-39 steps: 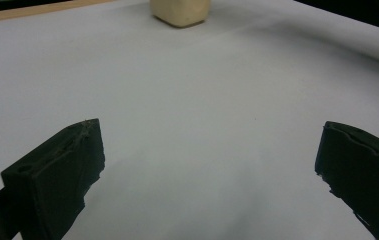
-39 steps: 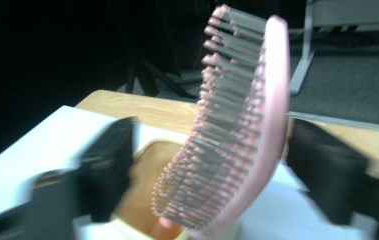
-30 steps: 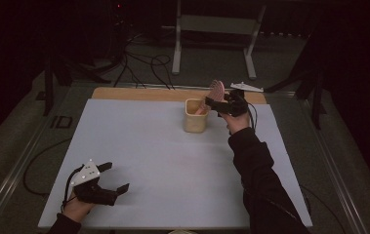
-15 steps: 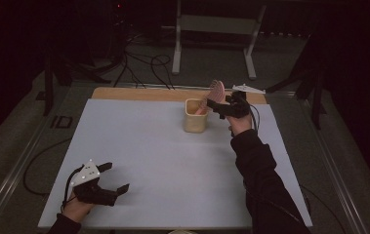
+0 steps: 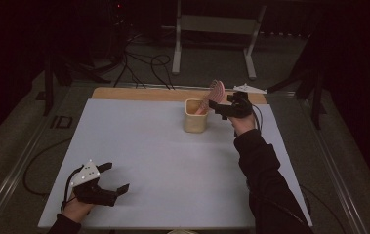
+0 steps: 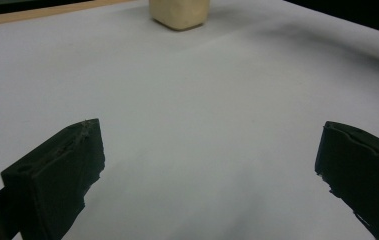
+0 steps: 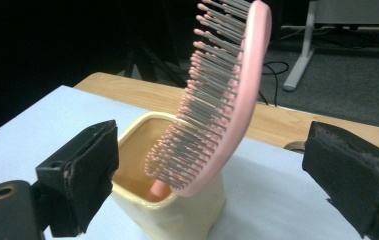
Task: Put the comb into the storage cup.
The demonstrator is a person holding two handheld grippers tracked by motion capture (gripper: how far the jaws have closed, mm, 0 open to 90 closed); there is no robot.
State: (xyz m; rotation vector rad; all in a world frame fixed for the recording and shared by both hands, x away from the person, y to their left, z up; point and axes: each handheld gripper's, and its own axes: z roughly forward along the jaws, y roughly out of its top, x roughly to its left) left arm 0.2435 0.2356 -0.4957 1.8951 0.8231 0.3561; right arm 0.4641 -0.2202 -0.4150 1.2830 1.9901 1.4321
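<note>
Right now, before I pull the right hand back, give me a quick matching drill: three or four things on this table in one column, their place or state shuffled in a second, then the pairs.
Things
1. hairbrush
2. cup
3. left gripper
4. right gripper

Places or states
A. open, at the near left corner of the white mat
B. pale yellow, standing at the far side of the mat
C. pink, handle down inside the cup, head leaning out
D. open, just right of the cup, jaws either side of the brush head

Pairs: 1-C, 2-B, 3-A, 4-D

High view looks down from above; both claw views sit low, sharing the cup (image 5: 195,116) (image 6: 179,13) (image 7: 169,210).
</note>
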